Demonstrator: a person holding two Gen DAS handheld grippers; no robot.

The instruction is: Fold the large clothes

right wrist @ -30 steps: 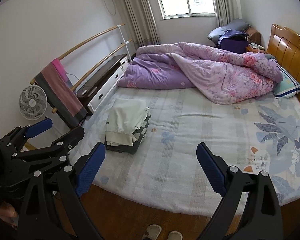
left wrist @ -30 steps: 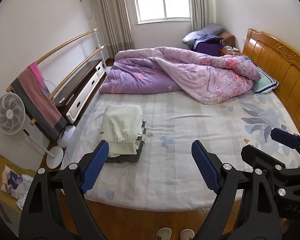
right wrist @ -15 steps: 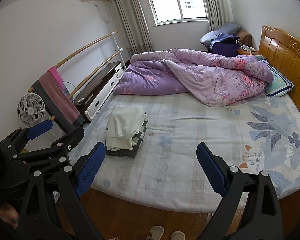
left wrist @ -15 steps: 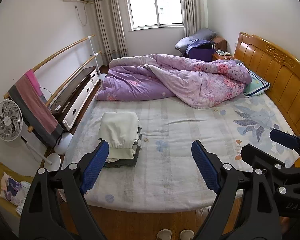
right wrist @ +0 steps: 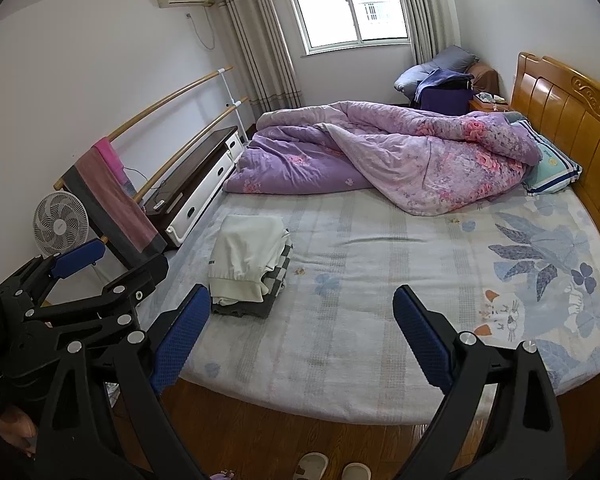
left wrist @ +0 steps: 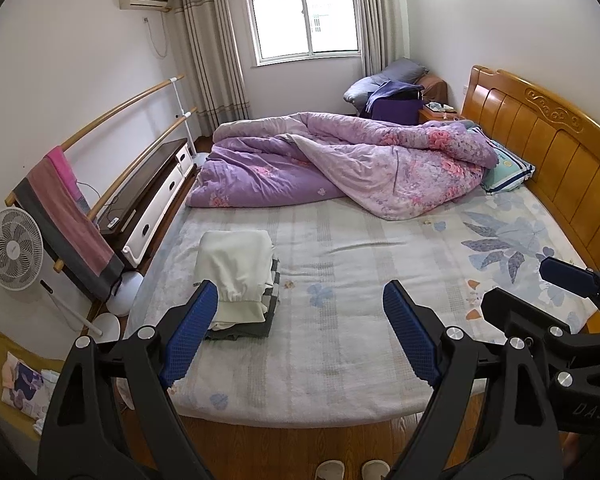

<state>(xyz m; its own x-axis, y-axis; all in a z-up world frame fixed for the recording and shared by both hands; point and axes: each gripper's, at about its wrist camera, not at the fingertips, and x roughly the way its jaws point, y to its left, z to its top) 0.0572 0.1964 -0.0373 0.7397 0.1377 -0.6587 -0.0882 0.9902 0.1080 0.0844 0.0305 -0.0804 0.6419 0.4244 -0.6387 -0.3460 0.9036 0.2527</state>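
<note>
Left gripper: black two-finger tool with blue ribbed pads, held spread wide above the foot edge of the bed, gripping nothing.
Right gripper: matching black tool with blue pads, likewise spread wide and empty, raised over the same bed edge just beside its partner.
Folded clothes: cream sweatshirt folded into a block atop a grey-and-white checked garment and a dark grey one, stacked on the mattress just ahead of the left gripper's left pad; seen ahead and to the left of the right gripper.
Bed sheet: pale blue-and-white sheet printed with leaves and flowers, stretched flat directly ahead of both grippers.
Quilt: rumpled purple floral quilt heaped across the far half of the bed, well beyond both grippers.
Pillow: light green pillow with navy stripes, tucked partly under the quilt far ahead and to the right.
Headboard: carved honey-coloured wooden headboard along the right side.
Towel rail: wooden double rail draped with a pink-and-grey towel, off to the left.
Fan: white pedestal fan standing far left, below the rail.
Slippers: pair of pale slippers on the wooden floor beneath the grippers.
</note>
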